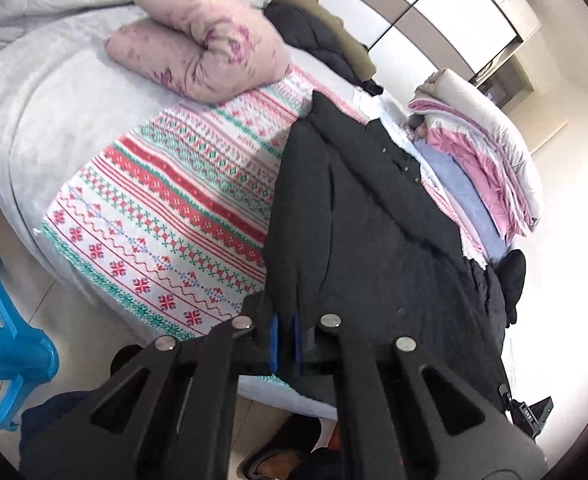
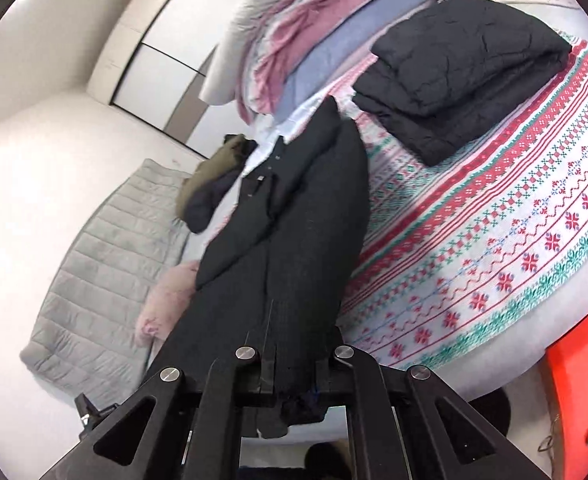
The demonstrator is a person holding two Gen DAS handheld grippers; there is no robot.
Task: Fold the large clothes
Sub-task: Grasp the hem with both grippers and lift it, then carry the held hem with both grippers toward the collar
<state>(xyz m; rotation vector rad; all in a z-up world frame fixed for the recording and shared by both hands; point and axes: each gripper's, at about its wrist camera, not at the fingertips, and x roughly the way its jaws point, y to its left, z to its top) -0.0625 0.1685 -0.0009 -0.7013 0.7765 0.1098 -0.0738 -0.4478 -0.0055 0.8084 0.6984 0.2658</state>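
My left gripper points out over the bed, angled down, its blue-padded fingers pinched tight on the near hem of the black coat. My right gripper is tilted the same way, clamped on the coat too, with a bunch of dark cloth hanging down between its fingers. The coat runs straight ahead of both tools, long and narrow, one side folded over lengthwise; the fabric looks thick and matte, with small metal snaps dotted down the front. It lies across a knitted-pattern blanket, red and green snowflake bands on white, spreading to the left of my left tool and to the right of my right one. Far ahead of the left gripper sits a puffy pink floral pillow, soft and creased. Ahead and right of my right gripper rests a folded black quilted jacket, stitched in puffy panels. Beyond it, folded bedding in pink, lilac and cream.
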